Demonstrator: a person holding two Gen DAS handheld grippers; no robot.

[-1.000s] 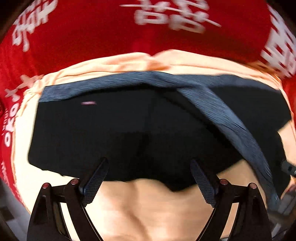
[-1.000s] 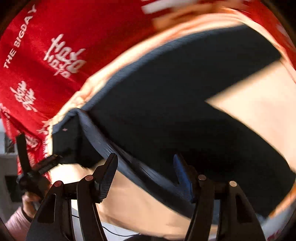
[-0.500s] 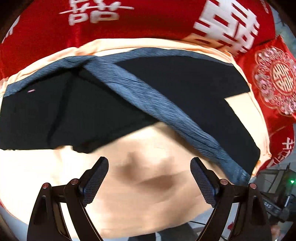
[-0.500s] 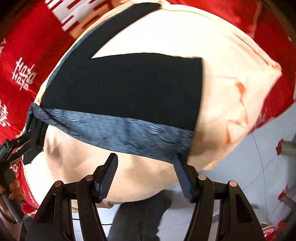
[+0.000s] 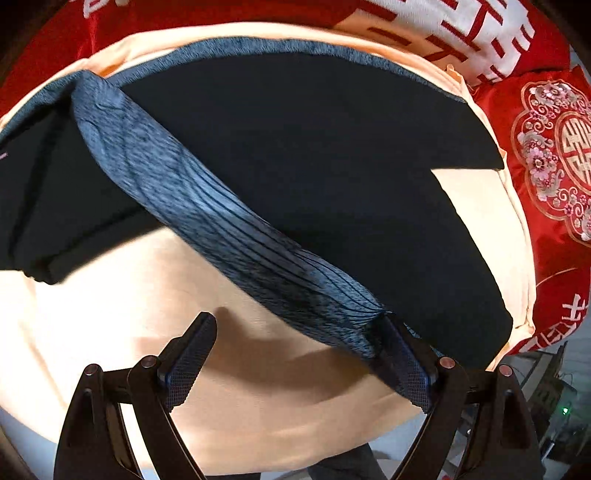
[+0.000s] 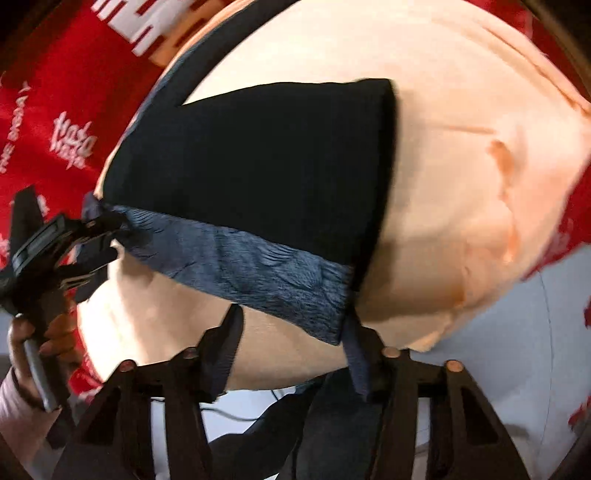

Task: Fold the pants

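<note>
Black pants (image 5: 314, 147) with a blue-grey waistband (image 5: 229, 229) lie on a peach cloth (image 5: 110, 314). My left gripper (image 5: 299, 354) is open; the waistband's near end rests against its right finger (image 5: 402, 358). In the right wrist view the pants (image 6: 258, 158) lie flat with the waistband (image 6: 258, 273) along the near edge. My right gripper (image 6: 291, 350) is open at the waistband's right corner. The left gripper (image 6: 92, 240) shows there at the waistband's left end.
Red fabric with white lettering (image 5: 443, 29) surrounds the peach cloth. A red embroidered cushion (image 5: 554, 155) lies at the right. The peach cloth's edge (image 6: 424, 332) drops to a pale floor (image 6: 517, 350). A hand (image 6: 22, 339) holds the left gripper's handle.
Both grippers have moved toward the near edge along the waistband; the left one now touches its end. Both stay open.
</note>
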